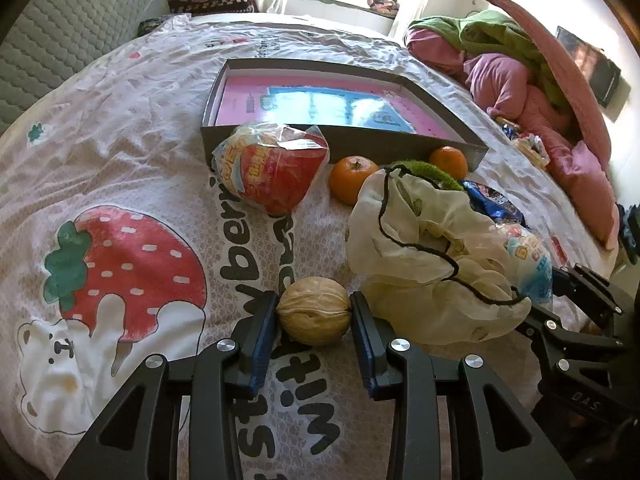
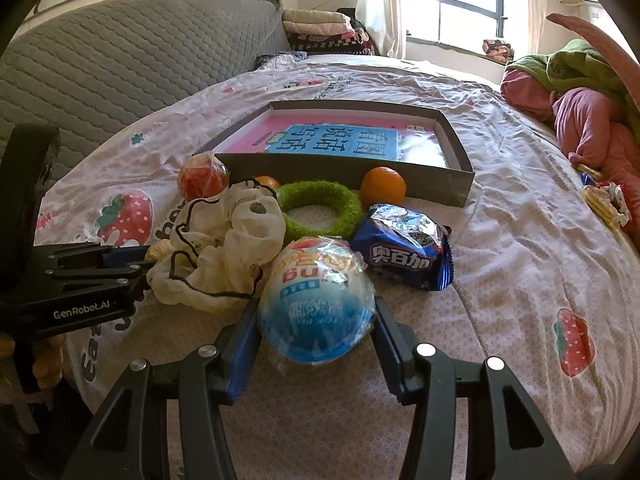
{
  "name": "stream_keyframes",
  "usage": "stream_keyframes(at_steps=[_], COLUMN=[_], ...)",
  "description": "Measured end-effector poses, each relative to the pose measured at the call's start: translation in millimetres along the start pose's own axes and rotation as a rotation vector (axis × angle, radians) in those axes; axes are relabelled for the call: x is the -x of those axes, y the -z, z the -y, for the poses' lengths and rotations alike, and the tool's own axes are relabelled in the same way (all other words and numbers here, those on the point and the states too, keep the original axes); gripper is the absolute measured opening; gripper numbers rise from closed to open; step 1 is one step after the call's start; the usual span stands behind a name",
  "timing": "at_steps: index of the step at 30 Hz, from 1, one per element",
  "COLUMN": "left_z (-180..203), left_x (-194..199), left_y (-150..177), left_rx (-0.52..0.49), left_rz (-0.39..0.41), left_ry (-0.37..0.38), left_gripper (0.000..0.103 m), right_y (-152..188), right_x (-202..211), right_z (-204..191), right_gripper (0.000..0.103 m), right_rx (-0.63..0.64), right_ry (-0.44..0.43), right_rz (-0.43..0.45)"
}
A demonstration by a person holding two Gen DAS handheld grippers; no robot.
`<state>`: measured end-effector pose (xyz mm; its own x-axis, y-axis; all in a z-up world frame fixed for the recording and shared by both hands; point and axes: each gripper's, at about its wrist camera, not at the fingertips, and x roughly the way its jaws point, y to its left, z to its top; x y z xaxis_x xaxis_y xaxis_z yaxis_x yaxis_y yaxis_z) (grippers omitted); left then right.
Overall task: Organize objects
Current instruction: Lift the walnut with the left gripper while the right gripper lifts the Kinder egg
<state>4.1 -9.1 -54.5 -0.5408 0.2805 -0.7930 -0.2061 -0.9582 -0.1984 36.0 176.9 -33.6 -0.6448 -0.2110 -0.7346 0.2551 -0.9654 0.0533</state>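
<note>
On the strawberry-print bedsheet, my left gripper is shut on a tan walnut, one blue pad against each side of it. My right gripper is shut on a round blue-and-white wrapped snack, which rests on the sheet. A cream drawstring bag lies crumpled between the two grippers. Beyond it lie a green fuzzy ring, a blue cookie packet, a red round packet and two oranges. A shallow grey box with a pink book inside stands behind them.
A heap of pink and green bedding fills the right side of the bed, with small packets beside it. A grey quilted headboard rises at the left. Folded blankets sit by the window.
</note>
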Motion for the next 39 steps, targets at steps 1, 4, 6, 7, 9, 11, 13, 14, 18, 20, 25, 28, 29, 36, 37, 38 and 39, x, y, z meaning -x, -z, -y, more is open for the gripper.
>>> stream_keyframes(at_steps=[1,4,6,7,9,11,13,14,18,20,25,28,29,36,37,38,39], left_z=[0,-1,-1,-2,-2,-3,-3,-3,-3,-3,-4,-4,-3,3,4,5,6], left_x=[1,4,6,8,11,12,14,14,16,18,24,27,28,36,37,38,39], left_y=[0,0,0,0,-1,-1,-2,-1,-2,-2,-4,-5,-5,-12,-12,-13,-15], left_rx=[0.003,0.005,0.006,0.007,0.011,0.011,0.011,0.011,0.012,0.016,0.022,0.021,0.021,0.016,0.014,0.014,0.015], left_rz=[0.003,0.01,0.017,0.02,0.029,0.032,0.036,0.037,0.04,0.043,0.061,0.067,0.069,0.092,0.093,0.097,0.101], left_ry=[0.003,0.004,0.003,0.001,0.004,0.003,0.004,0.005,0.008,0.01,0.015,0.017,0.017,0.025,0.025,0.024,0.024], left_gripper=[0.037,0.037,0.037,0.037,0.037,0.037,0.037,0.037,0.037,0.037,0.037,0.037,0.037,0.037,0.037,0.037,0.037], right_y=[0,-1,-2,-2,-3,-4,-4,-4,-5,-6,-7,-8,-8,-16,-17,-19,-21], right_x=[1,3,5,6,8,9,10,9,12,13,16,17,17,24,25,25,26], right_z=[0,1,2,1,1,0,0,1,3,4,7,8,8,11,11,11,12], right_gripper=[0.053,0.053,0.052,0.051,0.051,0.051,0.051,0.051,0.05,0.05,0.05,0.05,0.05,0.05,0.05,0.05,0.05], right_rx=[-0.001,-0.006,-0.01,-0.011,-0.01,-0.005,-0.006,-0.009,-0.021,-0.024,-0.035,-0.038,-0.039,-0.032,-0.031,-0.031,-0.031], right_ry=[-0.001,-0.006,-0.008,-0.012,-0.014,-0.013,-0.013,-0.013,-0.021,-0.024,-0.026,-0.024,-0.024,-0.013,-0.014,-0.015,-0.015], right_rz=[0.004,0.015,0.025,0.028,0.036,0.041,0.044,0.045,0.059,0.068,0.089,0.093,0.095,0.128,0.131,0.133,0.137])
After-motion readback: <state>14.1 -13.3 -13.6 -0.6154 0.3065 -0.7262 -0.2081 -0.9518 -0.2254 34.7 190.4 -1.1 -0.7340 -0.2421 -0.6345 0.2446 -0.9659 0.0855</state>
